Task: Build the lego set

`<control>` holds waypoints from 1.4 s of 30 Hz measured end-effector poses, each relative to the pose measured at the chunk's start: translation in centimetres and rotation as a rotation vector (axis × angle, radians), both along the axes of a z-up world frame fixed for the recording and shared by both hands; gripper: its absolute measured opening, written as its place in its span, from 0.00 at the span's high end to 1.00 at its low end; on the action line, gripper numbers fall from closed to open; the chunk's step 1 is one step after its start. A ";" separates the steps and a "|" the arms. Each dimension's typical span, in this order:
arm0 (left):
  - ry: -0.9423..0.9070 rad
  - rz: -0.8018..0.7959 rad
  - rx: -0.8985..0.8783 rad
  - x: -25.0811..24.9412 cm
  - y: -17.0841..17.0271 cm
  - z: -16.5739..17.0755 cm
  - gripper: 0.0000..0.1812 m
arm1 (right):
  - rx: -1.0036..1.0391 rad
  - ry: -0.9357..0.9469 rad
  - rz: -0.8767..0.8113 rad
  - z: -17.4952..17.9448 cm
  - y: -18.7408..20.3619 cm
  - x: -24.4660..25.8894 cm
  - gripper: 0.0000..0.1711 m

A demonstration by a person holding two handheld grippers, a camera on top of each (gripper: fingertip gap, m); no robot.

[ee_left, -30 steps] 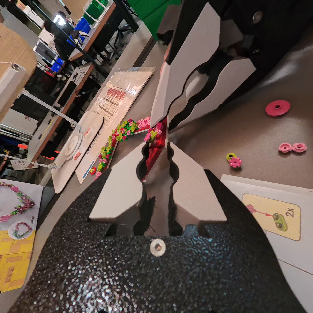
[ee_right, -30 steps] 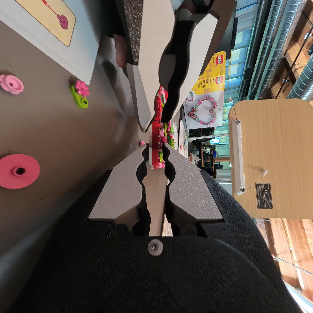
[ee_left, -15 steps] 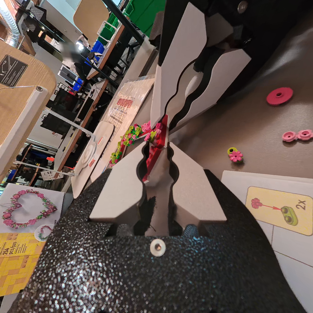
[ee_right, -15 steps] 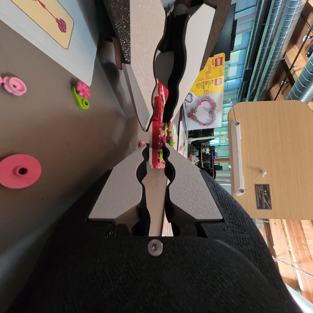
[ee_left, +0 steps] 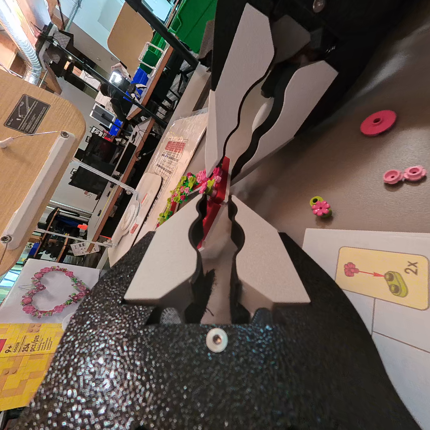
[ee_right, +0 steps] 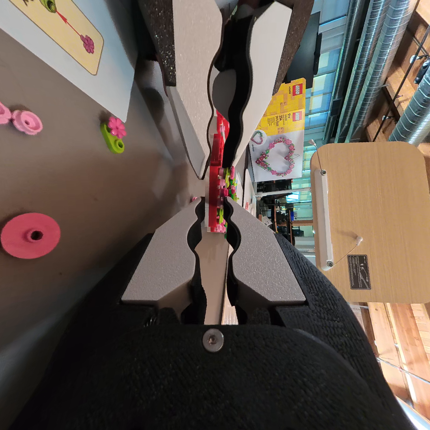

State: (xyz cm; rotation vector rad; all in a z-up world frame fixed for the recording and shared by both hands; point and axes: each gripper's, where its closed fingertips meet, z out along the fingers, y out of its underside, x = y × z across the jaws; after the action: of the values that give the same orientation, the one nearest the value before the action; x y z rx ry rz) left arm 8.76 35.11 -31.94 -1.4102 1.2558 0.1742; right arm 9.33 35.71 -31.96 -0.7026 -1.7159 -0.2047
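Both the left gripper and right gripper are clamping their jaws on one red flowered lego piece; at 3 o'clock on the counter, one dark pink disc and two pale pink studs are lying.

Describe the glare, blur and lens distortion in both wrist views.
Left wrist view: overhead light speckles the left gripper's black housing with glare; the box at the edge is soft and bent by the wide lens. Right wrist view: the right gripper and red flower piece look sharp, the pink disc and green piece slightly blurred; the ceiling pipes curve.
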 end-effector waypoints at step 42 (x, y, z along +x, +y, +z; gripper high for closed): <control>0.314 0.031 0.286 0.3 0.3 -0.1 0.88 | -0.027 -0.030 0.007 -0.5 -0.3 0.0 0.92</control>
State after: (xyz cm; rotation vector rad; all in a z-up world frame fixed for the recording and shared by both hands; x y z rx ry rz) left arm 9.02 35.41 -32.01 -1.1832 1.4009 0.5925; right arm 9.29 35.40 -32.49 -0.7157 -1.7520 -0.1883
